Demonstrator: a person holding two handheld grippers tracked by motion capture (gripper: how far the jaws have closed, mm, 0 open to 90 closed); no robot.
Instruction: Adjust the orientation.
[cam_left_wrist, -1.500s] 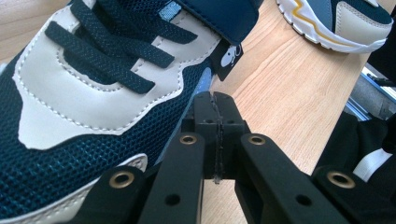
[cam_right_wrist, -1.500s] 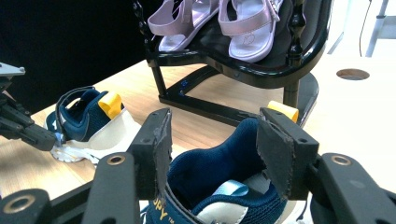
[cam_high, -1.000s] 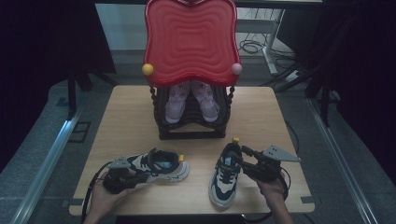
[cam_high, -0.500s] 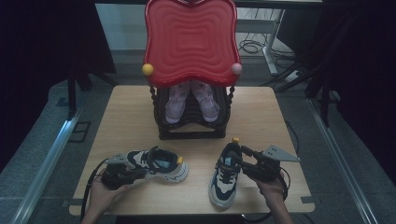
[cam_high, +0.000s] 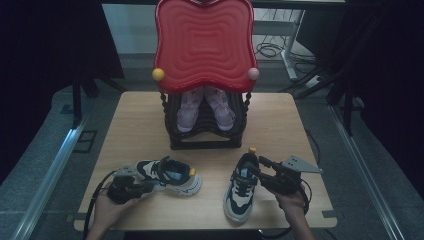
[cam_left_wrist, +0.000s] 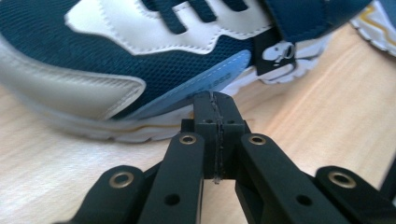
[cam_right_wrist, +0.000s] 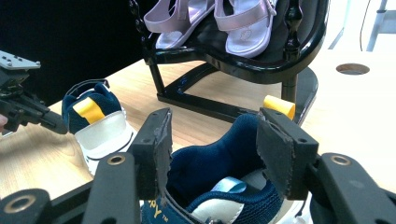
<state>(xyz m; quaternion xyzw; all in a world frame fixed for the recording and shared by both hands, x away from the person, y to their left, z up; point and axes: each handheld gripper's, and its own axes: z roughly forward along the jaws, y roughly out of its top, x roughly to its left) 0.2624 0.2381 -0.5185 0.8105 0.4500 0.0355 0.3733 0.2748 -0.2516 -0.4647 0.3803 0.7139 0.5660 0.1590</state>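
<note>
You're gripping the navy-and-white mesh sneaker's (cam_right_wrist: 219, 186) heel collar with the right tongs (cam_right_wrist: 217, 149); left tongs (cam_left_wrist: 215, 116) clenched empty beside the other sneaker (cam_left_wrist: 140, 56), so a shallow grip's risking a slip.

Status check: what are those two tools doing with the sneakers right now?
Left tool shut, tip at left sneaker. Right tool straddling right sneaker heel, grip unclear. Shoe rack beyond, nothing blocking.

Dim high view with dark surroundings; both gripper views brighter, their near jaws softly blurred.
</note>
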